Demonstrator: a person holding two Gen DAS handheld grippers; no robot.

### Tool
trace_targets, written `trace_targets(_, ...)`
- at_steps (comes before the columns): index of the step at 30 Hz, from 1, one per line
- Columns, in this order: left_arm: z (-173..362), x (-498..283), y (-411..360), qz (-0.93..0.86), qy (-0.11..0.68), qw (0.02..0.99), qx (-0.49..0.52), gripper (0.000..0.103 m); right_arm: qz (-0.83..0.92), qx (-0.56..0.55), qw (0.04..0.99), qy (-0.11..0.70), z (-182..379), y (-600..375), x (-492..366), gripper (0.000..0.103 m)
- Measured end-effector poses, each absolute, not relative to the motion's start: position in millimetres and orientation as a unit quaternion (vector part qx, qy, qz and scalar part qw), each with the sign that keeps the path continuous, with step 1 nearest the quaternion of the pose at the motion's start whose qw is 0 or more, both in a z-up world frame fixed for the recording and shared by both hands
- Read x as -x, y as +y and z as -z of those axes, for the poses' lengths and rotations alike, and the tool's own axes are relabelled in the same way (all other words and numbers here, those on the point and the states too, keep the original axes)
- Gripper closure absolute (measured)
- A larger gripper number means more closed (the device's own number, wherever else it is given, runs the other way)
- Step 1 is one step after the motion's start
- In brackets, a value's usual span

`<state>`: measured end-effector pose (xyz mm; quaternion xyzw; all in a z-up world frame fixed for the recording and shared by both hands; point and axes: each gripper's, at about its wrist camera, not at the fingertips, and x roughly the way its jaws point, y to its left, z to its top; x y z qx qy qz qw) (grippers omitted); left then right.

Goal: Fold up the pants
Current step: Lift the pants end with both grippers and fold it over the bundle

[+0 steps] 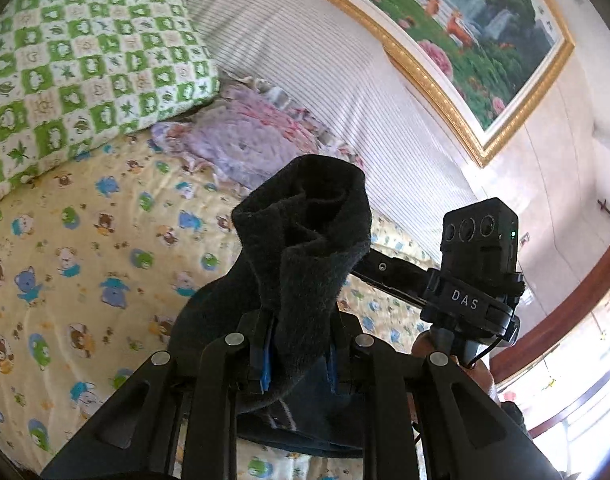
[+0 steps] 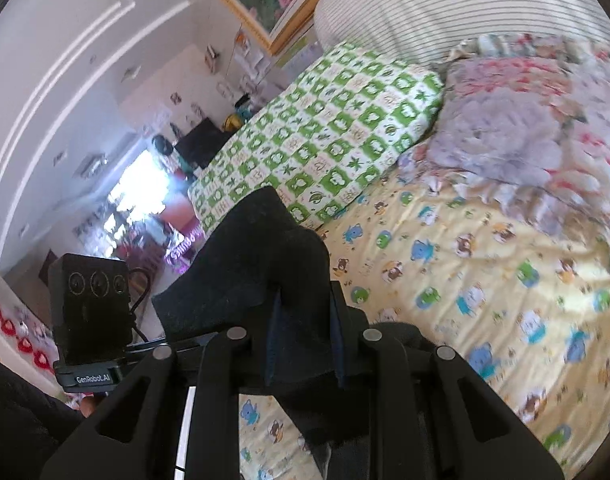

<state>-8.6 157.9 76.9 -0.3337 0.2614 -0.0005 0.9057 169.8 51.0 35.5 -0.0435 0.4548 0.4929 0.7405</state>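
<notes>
I have both tools clamped on the pants [image 1: 305,240]: left tool [image 1: 301,344], right tool [image 2: 303,344], raised over the bed [image 1: 85,260].

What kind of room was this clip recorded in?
Most likely a home bedroom: a bed with a cartoon-print sheet, a green checked pillow and a framed landscape picture on the wall. Both grippers hold dark pants.

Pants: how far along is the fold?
Done: both ends picked up; no finished fold visible. In hand: left gripper and right gripper each have jaws clamped on bunched dark pants, held above the bed. Left: lay them flat and fold, it seems.
</notes>
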Motion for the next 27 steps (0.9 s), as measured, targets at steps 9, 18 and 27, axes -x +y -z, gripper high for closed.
trace_targets(9, -80.8, -2.7, 106.6, 0.037, 0.28, 0.915, 0.287, 0.083, -0.48, -0.003, 0.764, 0.432, -46.5, -6.2, -153.2, 0.079)
trace_targets(18, -59.6, -20.1, 46.7, 0.063, 0.322, 0.918, 0.224, 0.083, -0.444, -0.064, 0.787, 0.423, -36.4, -77.0, -139.3, 0.079)
trace_targets(27, -32.0, -31.8, 15.8, 0.084, 0.358, 0.909, 0.197, 0.083, -0.406, -0.099, 0.802, 0.427, -14.6, -125.9, -127.1, 0.079)
